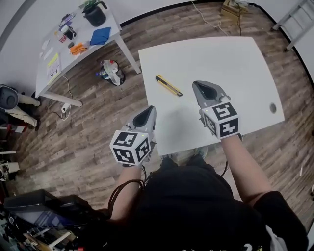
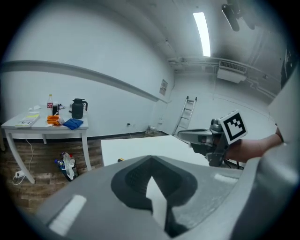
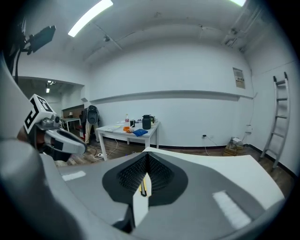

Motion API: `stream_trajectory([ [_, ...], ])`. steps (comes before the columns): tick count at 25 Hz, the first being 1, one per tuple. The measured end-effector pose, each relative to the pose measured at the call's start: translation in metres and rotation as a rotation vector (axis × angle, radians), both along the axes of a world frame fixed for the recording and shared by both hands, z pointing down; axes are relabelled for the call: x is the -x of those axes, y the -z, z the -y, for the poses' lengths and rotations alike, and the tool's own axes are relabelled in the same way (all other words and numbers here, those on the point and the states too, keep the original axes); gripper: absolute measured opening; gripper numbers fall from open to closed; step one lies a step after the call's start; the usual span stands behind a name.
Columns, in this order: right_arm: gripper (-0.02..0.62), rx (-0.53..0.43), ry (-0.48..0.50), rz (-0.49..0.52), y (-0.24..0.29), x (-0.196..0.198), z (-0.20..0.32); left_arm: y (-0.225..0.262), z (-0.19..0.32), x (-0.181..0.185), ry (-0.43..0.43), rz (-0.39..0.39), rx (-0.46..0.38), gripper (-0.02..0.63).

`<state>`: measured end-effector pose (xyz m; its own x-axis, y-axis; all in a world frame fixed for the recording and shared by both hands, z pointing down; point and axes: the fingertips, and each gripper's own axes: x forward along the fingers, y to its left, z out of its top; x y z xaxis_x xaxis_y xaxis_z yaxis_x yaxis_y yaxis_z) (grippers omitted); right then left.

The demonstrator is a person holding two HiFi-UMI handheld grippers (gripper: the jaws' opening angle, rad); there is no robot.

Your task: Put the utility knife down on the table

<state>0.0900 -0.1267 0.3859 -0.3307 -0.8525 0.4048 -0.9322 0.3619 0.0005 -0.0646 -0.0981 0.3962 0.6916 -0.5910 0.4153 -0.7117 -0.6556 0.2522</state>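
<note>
The yellow and black utility knife (image 1: pixel 169 85) lies flat on the white table (image 1: pixel 221 59), free of both grippers. My right gripper (image 1: pixel 200 88) hovers just right of the knife, shut and empty. In the right gripper view a sliver of the knife (image 3: pixel 143 186) shows through the thin slit between the jaws. My left gripper (image 1: pixel 147 114) is shut and empty at the table's near left edge, short of the knife. In the left gripper view the knife's yellow end (image 2: pixel 121 160) peeks over the jaws, and the right gripper (image 2: pixel 199 137) is at the right.
A second white table (image 1: pixel 54 49) at the back left carries a black kettle (image 1: pixel 94 14), a blue cloth (image 1: pixel 100 36) and small items. A plastic bag (image 1: pixel 112 71) lies on the wooden floor. A ladder (image 1: pixel 294 19) is at the back right. A round hole (image 1: pixel 273 108) sits near the table's right edge.
</note>
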Motion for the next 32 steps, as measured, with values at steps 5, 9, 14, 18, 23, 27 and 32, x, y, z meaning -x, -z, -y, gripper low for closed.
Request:
stream_trajectory([
  [5,0.023,-0.015,-0.057,0.033,0.013,-0.039,-0.046,0.008,-0.004,-0.025,0.000,-0.001,-0.016,0.002],
  [9,0.021,-0.019,-0.091,0.035,0.010,-0.061,-0.072,0.012,-0.008,-0.041,-0.001,-0.003,-0.029,0.002],
  [14,0.021,-0.011,-0.109,0.053,0.005,-0.073,-0.077,0.016,-0.012,-0.049,0.000,0.001,-0.035,0.002],
  [18,0.021,-0.012,-0.115,0.067,0.003,-0.073,-0.078,0.016,-0.015,-0.049,0.004,0.006,-0.036,0.002],
  [23,0.021,-0.017,-0.120,0.079,0.006,-0.067,-0.075,0.017,-0.013,-0.044,0.011,0.003,-0.034,0.002],
  [27,0.021,-0.013,-0.127,0.080,0.004,-0.063,-0.075,0.016,-0.015,-0.039,0.010,-0.001,-0.033,0.002],
  [32,0.021,-0.008,-0.137,0.081,0.002,-0.058,-0.071,0.016,-0.013,-0.030,0.007,-0.005,-0.031,0.002],
])
